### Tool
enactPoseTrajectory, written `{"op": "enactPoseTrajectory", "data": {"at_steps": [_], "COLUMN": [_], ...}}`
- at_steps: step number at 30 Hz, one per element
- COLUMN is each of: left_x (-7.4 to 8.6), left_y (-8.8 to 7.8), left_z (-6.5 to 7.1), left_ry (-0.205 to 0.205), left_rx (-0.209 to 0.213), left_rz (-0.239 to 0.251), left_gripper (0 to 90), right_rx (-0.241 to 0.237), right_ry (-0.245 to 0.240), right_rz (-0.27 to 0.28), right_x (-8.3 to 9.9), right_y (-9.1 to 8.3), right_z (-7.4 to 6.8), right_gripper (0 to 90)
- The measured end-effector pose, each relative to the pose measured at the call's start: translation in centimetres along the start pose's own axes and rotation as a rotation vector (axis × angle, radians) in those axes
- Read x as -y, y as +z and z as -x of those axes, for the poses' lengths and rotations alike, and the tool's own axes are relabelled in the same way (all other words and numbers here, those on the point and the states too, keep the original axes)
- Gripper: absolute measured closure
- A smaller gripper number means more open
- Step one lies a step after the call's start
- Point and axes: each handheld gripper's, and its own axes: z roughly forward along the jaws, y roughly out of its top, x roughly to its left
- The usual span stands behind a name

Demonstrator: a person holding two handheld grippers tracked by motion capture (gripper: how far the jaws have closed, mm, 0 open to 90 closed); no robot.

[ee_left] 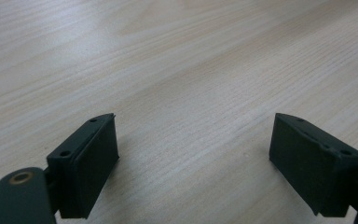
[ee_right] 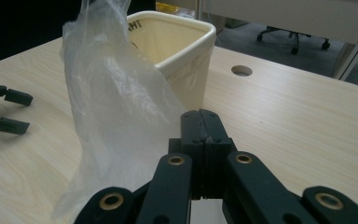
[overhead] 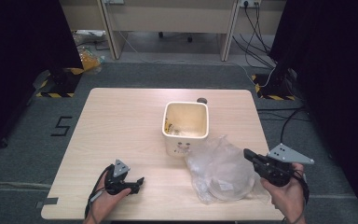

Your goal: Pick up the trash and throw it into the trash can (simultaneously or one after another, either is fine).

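Bag [ee_right: 116, 107] hangs upright from the right gripper [ee_right: 200, 122], jaws clamped on its edge, beside the bin [ee_right: 182, 51]; left gripper [ee_left: 193, 154] jaws stand apart over the tabletop [ee_left: 177, 60].

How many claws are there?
2. The open black left claw rests on the light wooden table; the shut black right claw pinches the clear crinkly plastic bag.
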Motion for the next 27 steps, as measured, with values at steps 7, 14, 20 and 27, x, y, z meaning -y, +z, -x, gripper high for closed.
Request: {"op": "enactPoseTrajectory", "data": {"at_steps": [7,14,20,27], "left_x": [0.0,0.0,0.0,0.0], "left_y": [0.0,0.0,0.0,0.0], "left_z": [0.0,0.0,0.0,0.0], "left_ry": [0.000,0.000,0.000,0.001], "left_rx": [0.000,0.004,0.004,0.004], "left_rz": [0.000,-0.001,-0.002,-0.002], "left_gripper": [14.6,14.6,14.5,14.5], "right_rx": [-0.043,-0.057,-0.069,-0.099], "right_ry": [0.019,0.011,-0.010,-0.023], "right_rz": [0.012,0.045,0.052,0.025], "right_x": [-2.2,-5.1,-8.2,-10.4], "right_y": [0.7,1.6,3.1,5.9], "right_z": [0.9,1.5,1.4,1.0], "right_gripper": [90.0,90.0,90.0,90.0]}}
